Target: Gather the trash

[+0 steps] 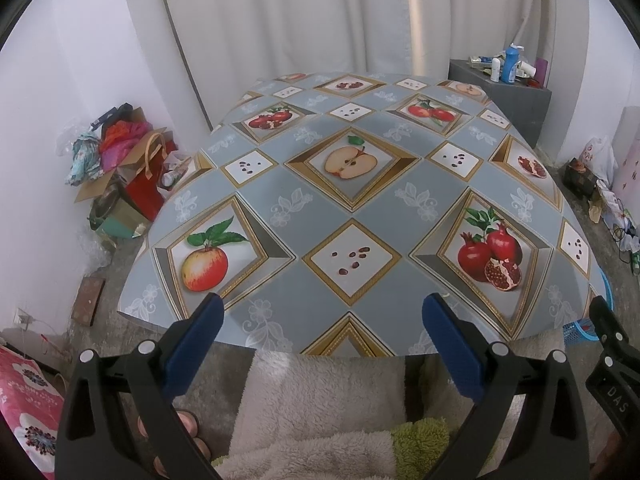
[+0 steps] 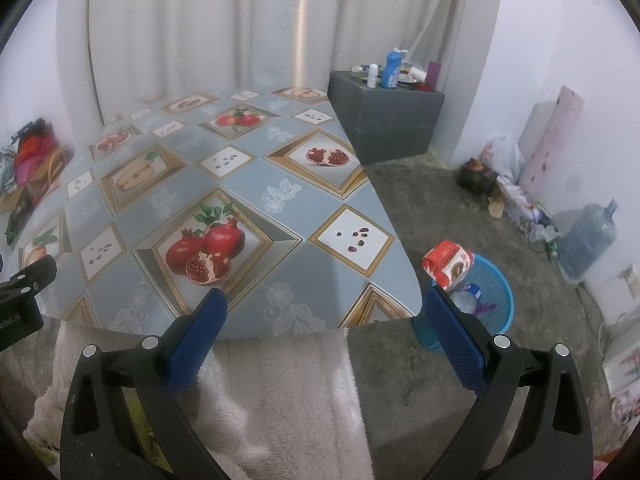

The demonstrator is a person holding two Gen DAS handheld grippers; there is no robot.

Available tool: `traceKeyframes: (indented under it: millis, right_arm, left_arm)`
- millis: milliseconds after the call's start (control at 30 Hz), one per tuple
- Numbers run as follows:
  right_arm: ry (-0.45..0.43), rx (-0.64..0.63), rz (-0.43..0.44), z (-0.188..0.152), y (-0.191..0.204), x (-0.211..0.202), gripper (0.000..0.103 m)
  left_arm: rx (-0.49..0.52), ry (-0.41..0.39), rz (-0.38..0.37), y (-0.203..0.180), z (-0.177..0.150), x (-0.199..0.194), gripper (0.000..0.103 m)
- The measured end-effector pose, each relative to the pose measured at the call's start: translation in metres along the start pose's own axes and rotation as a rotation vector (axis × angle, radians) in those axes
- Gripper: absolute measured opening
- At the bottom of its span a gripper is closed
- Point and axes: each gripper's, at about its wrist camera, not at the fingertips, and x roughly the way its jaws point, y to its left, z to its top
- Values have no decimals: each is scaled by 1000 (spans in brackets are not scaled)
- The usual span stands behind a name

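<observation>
The table (image 2: 256,208) shows no loose item on its fruit-print cloth. The blue basket (image 2: 500,304) stands on the floor off its near right corner, a red-and-white packet (image 2: 448,264) tilted on the rim. The right gripper (image 2: 324,312) is nearer, the left gripper (image 1: 320,316) beside it; both hover level, jaws apart, holding nothing.

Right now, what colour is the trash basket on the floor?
Bright blue mesh basket, clearest in the right wrist view.
</observation>
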Motion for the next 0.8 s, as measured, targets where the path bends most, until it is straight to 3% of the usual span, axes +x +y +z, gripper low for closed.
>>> traceKeyframes:
  millis: [800]
  right_arm:
    - [1,0,2,0,-1,0,95]
  left_arm:
    - [-1,7,-2,-1,-4,6,97]
